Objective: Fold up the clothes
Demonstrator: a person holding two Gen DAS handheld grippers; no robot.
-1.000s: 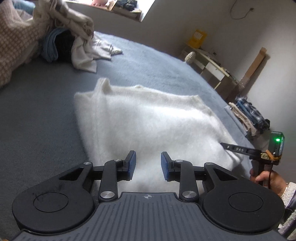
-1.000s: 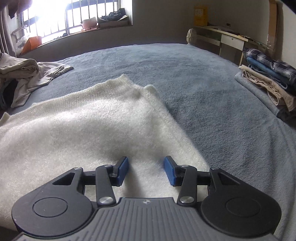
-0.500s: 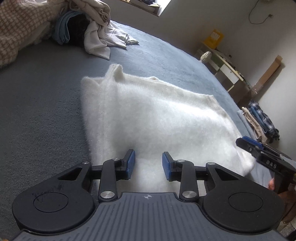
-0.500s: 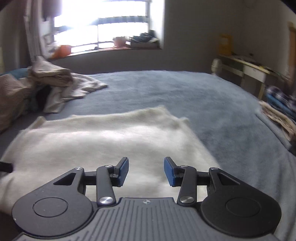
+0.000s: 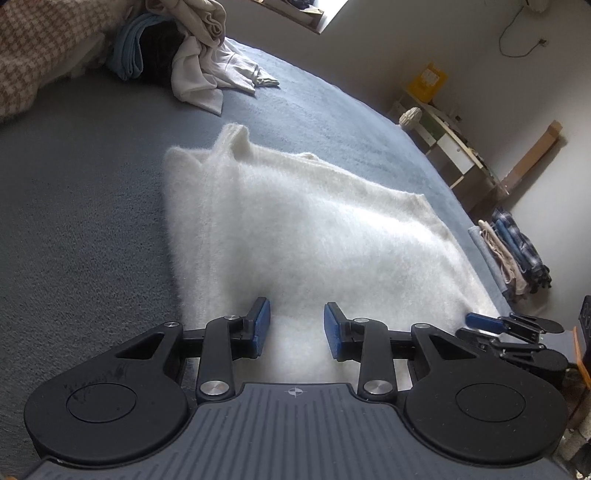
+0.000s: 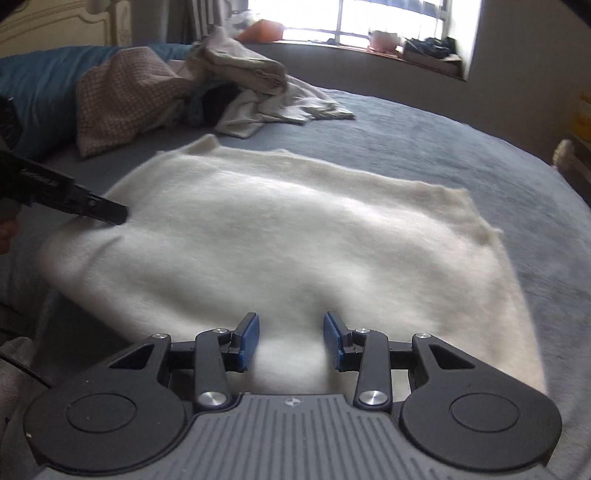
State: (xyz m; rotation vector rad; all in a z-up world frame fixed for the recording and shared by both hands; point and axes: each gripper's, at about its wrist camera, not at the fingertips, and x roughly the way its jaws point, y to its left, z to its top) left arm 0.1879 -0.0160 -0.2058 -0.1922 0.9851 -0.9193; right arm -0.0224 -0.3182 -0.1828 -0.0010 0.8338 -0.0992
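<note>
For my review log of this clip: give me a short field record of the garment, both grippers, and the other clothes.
garment: white fuzzy sweater, spread flat on the grey-blue bed
left gripper: open, at the sweater's near edge, nothing clamped
right gripper: open, jaws just been closing, only the sweater's near edge beneath the gap
unfolded pile: far side of the bed
folded stack: at the bed's right edge

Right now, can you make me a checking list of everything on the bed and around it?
Surface: blue-grey bed cover, mostly bare.
Job's things: white fuzzy sweater, spread flat; folded stack at the bed's far edge.
Clutter: unfolded clothes pile; checked blanket.
Grippers: left gripper open over the sweater's near edge; right gripper open, jaws just closing a little, sweater below, not pinched.
Cables: wall cord.
Surroundings: window, shelf unit.
</note>
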